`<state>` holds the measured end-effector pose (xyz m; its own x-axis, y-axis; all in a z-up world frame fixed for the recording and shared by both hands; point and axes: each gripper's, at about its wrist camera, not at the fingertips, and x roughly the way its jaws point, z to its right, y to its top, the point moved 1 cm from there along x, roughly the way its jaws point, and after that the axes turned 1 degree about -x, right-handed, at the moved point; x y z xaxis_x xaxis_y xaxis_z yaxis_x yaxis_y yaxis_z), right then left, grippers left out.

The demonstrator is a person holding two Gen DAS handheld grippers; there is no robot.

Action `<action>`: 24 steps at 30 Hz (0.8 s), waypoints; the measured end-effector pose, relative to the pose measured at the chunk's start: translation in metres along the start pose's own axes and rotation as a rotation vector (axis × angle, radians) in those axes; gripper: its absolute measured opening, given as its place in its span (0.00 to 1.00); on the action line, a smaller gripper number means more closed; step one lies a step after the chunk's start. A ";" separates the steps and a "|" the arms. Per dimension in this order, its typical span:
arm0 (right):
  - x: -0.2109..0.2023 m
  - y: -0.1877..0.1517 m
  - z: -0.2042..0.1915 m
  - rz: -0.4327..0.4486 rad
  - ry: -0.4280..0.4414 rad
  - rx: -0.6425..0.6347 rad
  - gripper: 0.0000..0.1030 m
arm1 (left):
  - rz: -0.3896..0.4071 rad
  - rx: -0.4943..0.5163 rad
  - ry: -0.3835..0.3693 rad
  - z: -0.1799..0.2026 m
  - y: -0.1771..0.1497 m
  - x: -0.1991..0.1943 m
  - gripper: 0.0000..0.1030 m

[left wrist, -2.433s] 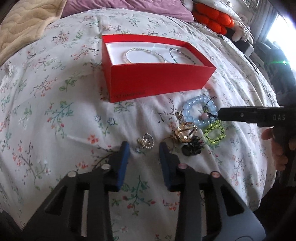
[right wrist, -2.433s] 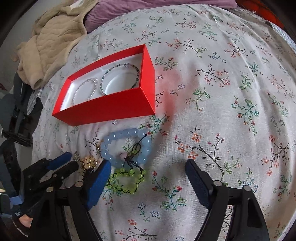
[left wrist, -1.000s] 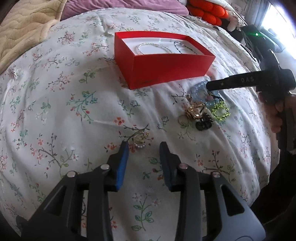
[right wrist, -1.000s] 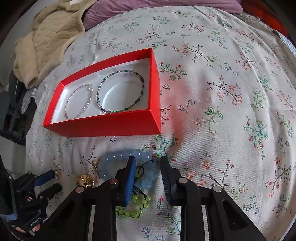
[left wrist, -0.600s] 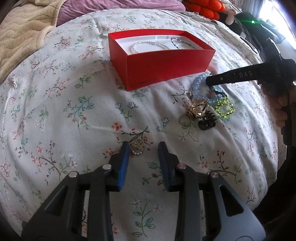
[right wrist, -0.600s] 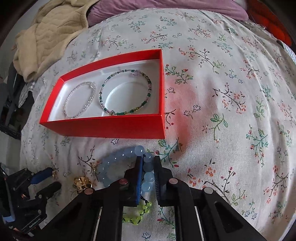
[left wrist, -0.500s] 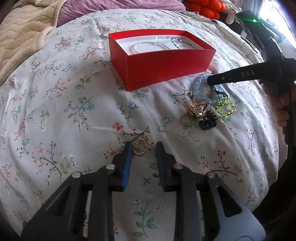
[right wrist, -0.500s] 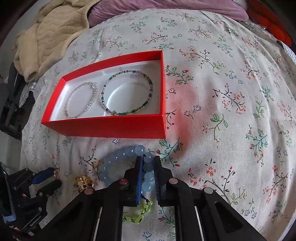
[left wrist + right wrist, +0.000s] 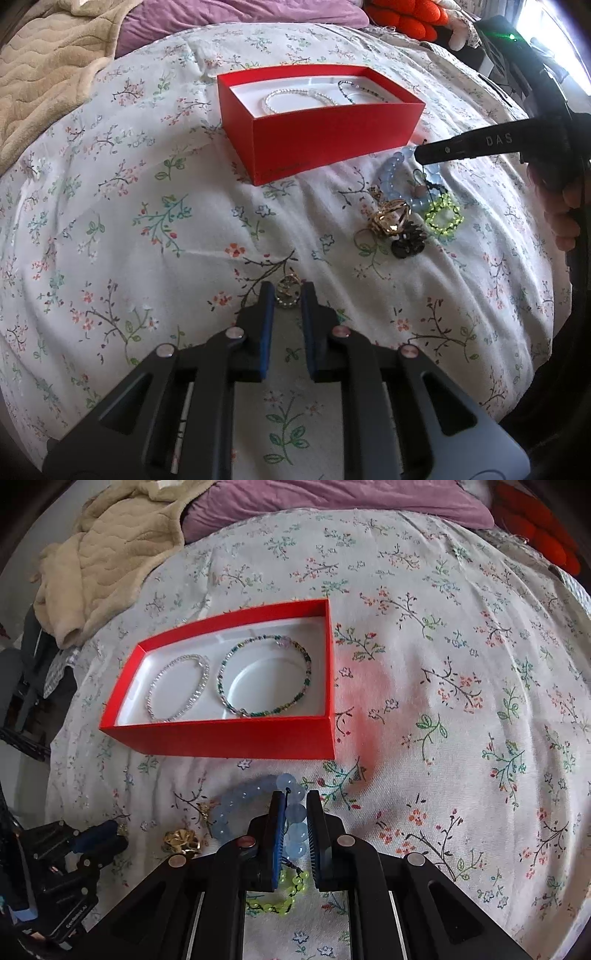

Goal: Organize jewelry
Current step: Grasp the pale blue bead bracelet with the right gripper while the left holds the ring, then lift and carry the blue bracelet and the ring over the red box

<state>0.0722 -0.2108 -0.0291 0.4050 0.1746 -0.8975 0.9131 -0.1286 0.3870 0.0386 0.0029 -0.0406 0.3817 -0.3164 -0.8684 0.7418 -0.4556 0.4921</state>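
Note:
A red box (image 9: 229,738) (image 9: 332,147) lies on the floral bedspread and holds a silver bracelet (image 9: 177,686) and a green beaded bracelet (image 9: 264,675). My right gripper (image 9: 295,806) is shut on a pale blue bead bracelet (image 9: 295,812) just in front of the box; it shows in the left wrist view (image 9: 419,155) too. My left gripper (image 9: 287,293) has closed around a small gold pearl ring (image 9: 287,291) on the bed. A gold ornament (image 9: 391,218), a black piece (image 9: 406,245) and a neon green bracelet (image 9: 443,218) lie together by the blue one.
A beige blanket (image 9: 110,554) and a purple pillow (image 9: 332,498) lie at the head of the bed. Orange cushions (image 9: 402,18) sit at the far right. The bed edge drops off at the right of the left wrist view (image 9: 554,295).
My right gripper moved forward and shut on the blue bead bracelet. My left gripper drew back with the bed view shifting, then narrowed its jaws around the small ring.

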 end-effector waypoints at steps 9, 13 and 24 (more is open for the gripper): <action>-0.018 -0.001 -0.010 0.037 0.025 -0.015 0.11 | 0.035 0.008 -0.012 0.003 0.003 -0.013 0.16; -0.027 0.001 -0.017 0.060 0.040 -0.025 0.11 | 0.044 -0.001 -0.012 0.003 0.007 -0.016 0.16; -0.048 0.003 -0.026 0.100 0.086 -0.025 0.11 | 0.078 -0.033 -0.018 0.000 0.019 -0.025 0.16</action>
<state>0.0564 -0.1944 0.0204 0.4955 0.2456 -0.8332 0.8685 -0.1255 0.4795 0.0430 0.0019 -0.0092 0.4290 -0.3652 -0.8262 0.7283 -0.4011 0.5556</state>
